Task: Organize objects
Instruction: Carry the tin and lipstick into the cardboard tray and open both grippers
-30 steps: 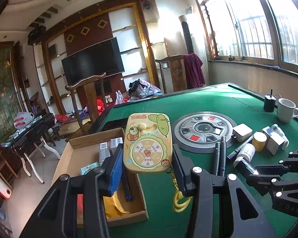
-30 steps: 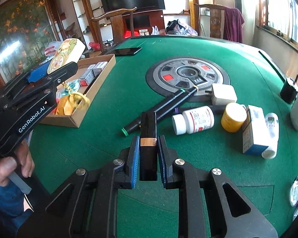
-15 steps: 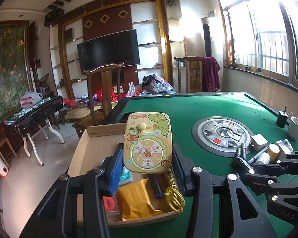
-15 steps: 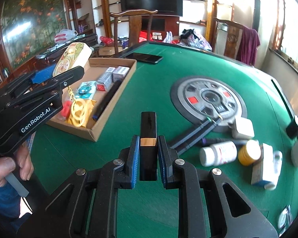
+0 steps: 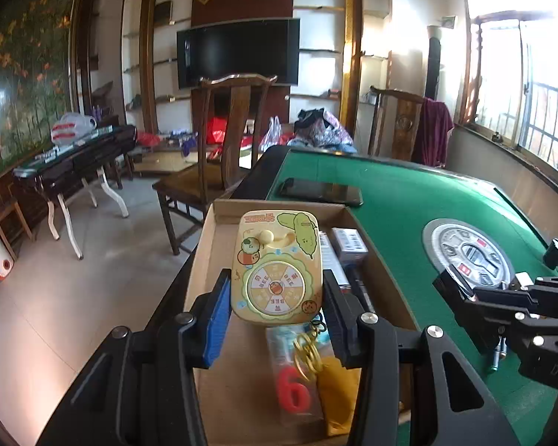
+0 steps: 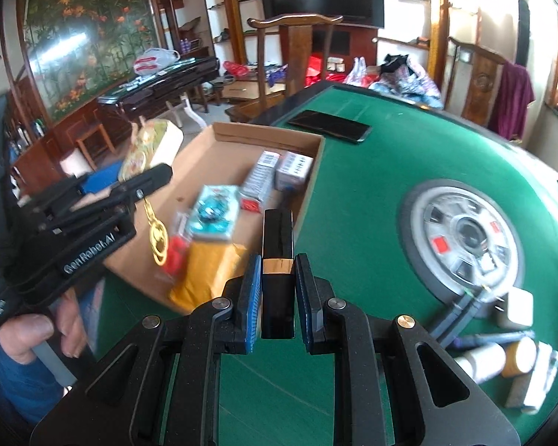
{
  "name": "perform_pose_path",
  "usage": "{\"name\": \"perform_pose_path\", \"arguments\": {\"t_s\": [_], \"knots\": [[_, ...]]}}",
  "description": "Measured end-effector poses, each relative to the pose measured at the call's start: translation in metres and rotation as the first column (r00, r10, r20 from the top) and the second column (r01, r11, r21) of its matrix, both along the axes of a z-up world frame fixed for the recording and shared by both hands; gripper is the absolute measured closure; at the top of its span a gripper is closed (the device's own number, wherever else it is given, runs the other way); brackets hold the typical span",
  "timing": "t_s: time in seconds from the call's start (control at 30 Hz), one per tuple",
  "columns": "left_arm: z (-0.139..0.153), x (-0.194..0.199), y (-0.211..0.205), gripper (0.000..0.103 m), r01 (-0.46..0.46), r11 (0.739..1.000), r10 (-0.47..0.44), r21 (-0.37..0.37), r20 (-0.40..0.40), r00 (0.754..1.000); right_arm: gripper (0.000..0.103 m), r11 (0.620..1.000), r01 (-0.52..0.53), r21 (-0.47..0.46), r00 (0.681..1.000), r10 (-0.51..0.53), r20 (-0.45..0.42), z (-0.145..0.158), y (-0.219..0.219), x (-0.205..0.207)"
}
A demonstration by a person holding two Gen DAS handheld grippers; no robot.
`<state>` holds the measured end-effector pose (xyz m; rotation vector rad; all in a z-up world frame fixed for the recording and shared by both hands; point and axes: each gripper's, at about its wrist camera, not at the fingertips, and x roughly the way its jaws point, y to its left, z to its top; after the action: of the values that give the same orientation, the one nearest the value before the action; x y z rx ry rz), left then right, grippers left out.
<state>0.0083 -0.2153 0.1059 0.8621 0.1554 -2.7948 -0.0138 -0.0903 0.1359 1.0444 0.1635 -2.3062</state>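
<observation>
**Both tongs are holding things over the box**

Left tongs (image 5: 277, 297) are squeezing a yellow toy (image 5: 277, 265) with cartoon pictures. A round wheel on the toy is showing the word "BEE" a few times. A gold key ring (image 5: 308, 349) is hanging under it. The toy is floating above the brown box (image 5: 219, 245).

Right tongs (image 6: 278, 290) are pinching a thin black case (image 6: 278, 256) with a gold band. The case is standing up, just beside the box edge, above the green table (image 6: 353, 186).

White letters on the left tongs are saying "GenRobot.AI". A hand (image 6: 37, 338) is gripping the handle. Both tongs are pointing down a bit. A red "6" (image 5: 293, 390) is lying in the box.
</observation>
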Motion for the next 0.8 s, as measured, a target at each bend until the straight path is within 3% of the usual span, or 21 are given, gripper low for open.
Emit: {"name": "perform_pose_path", "arguments": {"t_s": [0.17, 0.5, 0.8], "knots": [[-0.016, -0.028, -0.033, 0.057, -0.001, 0.993, -0.011, 0.12, 0.101, 0.995, 0.085, 0.999, -0.017, -0.039, 0.995, 0.02, 0.098, -0.009, -0.035, -0.04], [-0.042, -0.087, -0.046, 0.057, 0.003, 0.978, -0.056, 0.21, 0.245, 0.968, 0.085, 0.999, 0.028, -0.043, 0.977, -0.018, 0.214, -0.051, -0.061, -0.07], [-0.067, -0.117, -0.048, 0.057, -0.025, 0.963, -0.063, 0.267, 0.315, 0.947, 0.085, 0.998, 0.051, -0.043, 0.971, -0.04, 0.235, -0.064, -0.065, -0.08]]}}
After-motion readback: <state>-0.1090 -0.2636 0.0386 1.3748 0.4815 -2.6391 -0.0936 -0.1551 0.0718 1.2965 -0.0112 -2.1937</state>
